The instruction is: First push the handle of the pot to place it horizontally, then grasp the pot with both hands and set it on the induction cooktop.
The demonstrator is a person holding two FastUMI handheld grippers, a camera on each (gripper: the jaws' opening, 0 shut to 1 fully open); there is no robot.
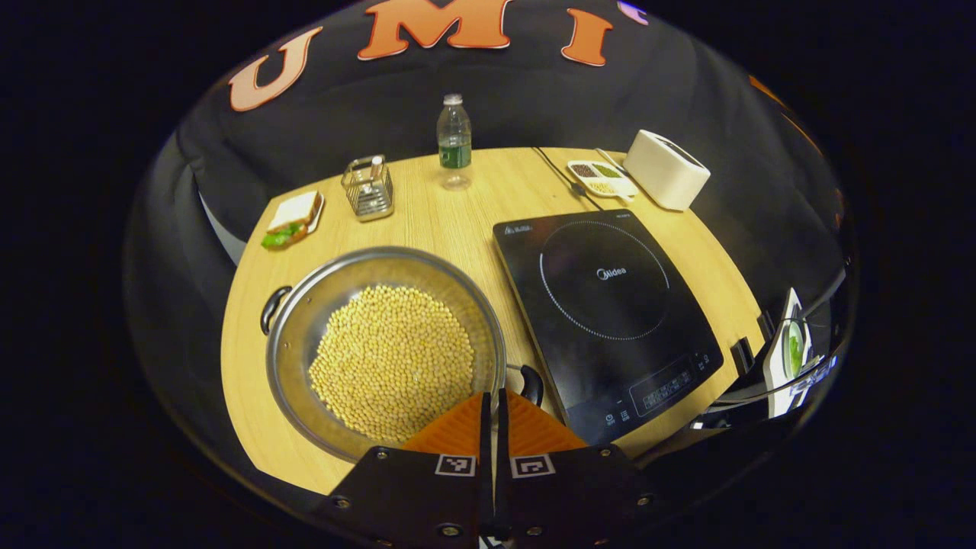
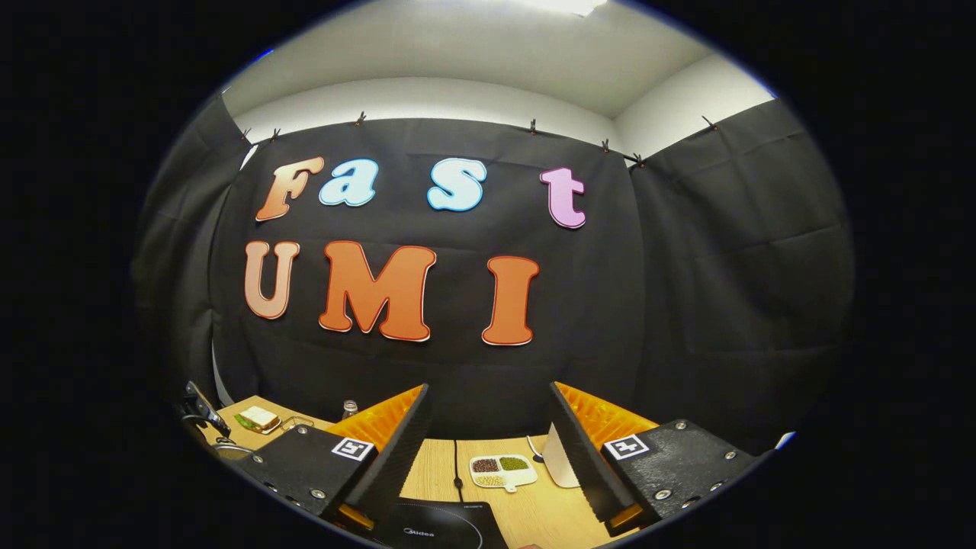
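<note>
Item: pot [image 1: 385, 351], shallow steel, loaded with yellow beans [image 1: 393, 364], standing on the wooden table [image 1: 473, 217] directly ahead of our left gripper [image 1: 492, 415] and a little to its left. Its two black handles sit on a slant: the near handle [image 1: 531, 383] just right of the left gripper's tips, the far handle [image 1: 273, 306] away on the opposite rim, ahead and to the left. Item: left gripper, orange fingers [image 1: 457, 431] pressed together with nothing between them, tips poised over the pot's near rim, close to the near handle; we cannot tell whether they touch it. Item: right gripper [image 2: 488, 438], jaws wide apart and empty, raised and aimed at the back wall. Item: cooktop [image 1: 606, 309], black, flat, just right of the pot and ahead-right of the left gripper; its near edge shows below the right gripper. Handling note: we judge the step in hand to be the push on the handle. We would keep the fingers closed as a single blunt pusher, lay them against the side of the near handle, and swing it in a slow arc so the pot turns on the spot until both handles line up level across us. The beans lie loose, so no jerks, no tilt. Next, one gripper per handle.
</note>
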